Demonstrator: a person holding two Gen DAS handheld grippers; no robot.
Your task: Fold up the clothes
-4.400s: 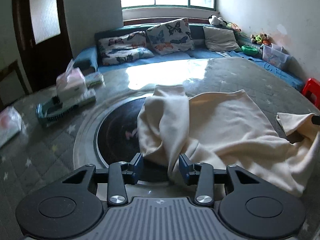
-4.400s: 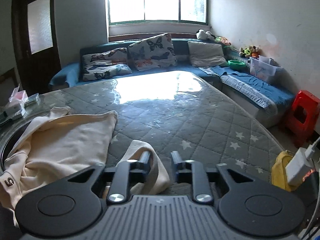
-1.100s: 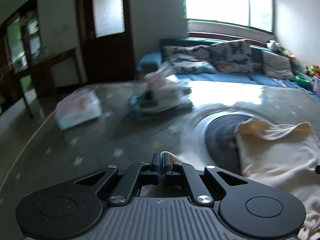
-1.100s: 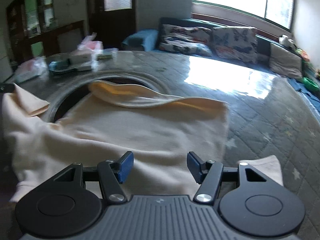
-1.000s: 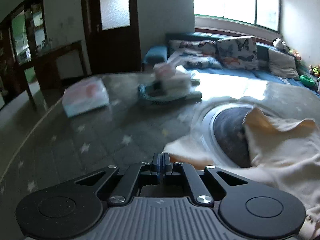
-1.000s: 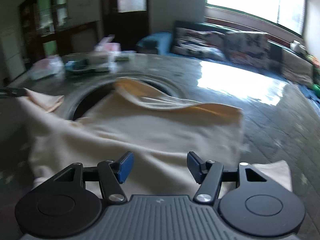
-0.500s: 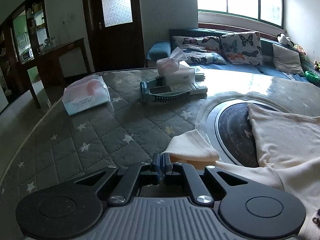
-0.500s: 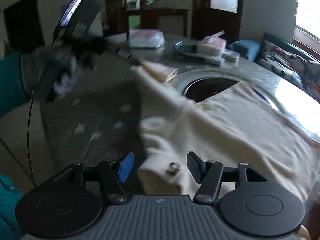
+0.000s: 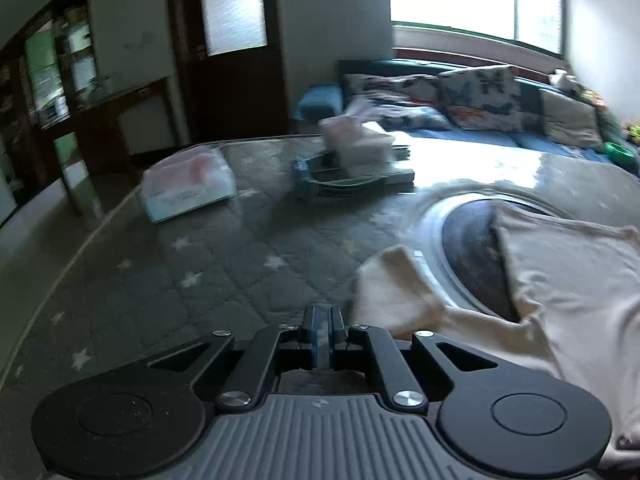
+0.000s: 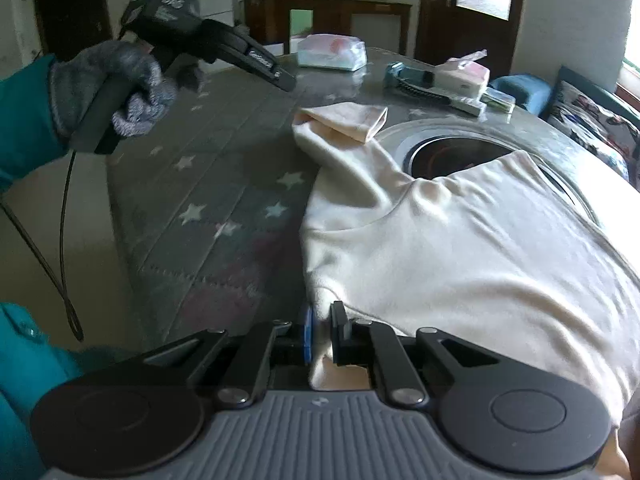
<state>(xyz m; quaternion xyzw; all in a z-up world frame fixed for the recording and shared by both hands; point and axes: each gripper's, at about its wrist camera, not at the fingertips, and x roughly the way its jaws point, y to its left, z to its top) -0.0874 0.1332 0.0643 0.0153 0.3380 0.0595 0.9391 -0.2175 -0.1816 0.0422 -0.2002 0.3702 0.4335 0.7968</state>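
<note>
Right gripper [image 10: 320, 328] down low at the near edge of the table, jaws nearly together and pinching a fold of the cream garment [image 10: 460, 248] between the blue pads; cloth bunched in the narrow gap and spilling out beneath the fingers. Left gripper [image 9: 322, 334] pressed fully together, blue pads face to face, nothing between them; folded cream sleeve [image 9: 396, 296] just beside its tips, to the right, not touching as far as can be told. Seen from the right wrist: left gripper [image 10: 286, 82] lifted above the tabletop, tilted down toward the sleeve cuff [image 10: 348, 120], tips apart from the cloth. Grey-gloved left hand [image 10: 116, 88] wrapped round the handle, teal cuff at the wrist, black cable hanging off below.

Garment spread over the grey star-quilted table [image 10: 208, 184], body lying partly across the dark round inset [image 10: 452, 156] ringed in metal, sleeve reaching out left with the cuff doubled back. Far side of the table: tissue pack [image 10: 332, 52], blue tray [image 10: 412, 80] and pink-topped box [image 10: 464, 74], well apart from the garment. Left view blurred.
</note>
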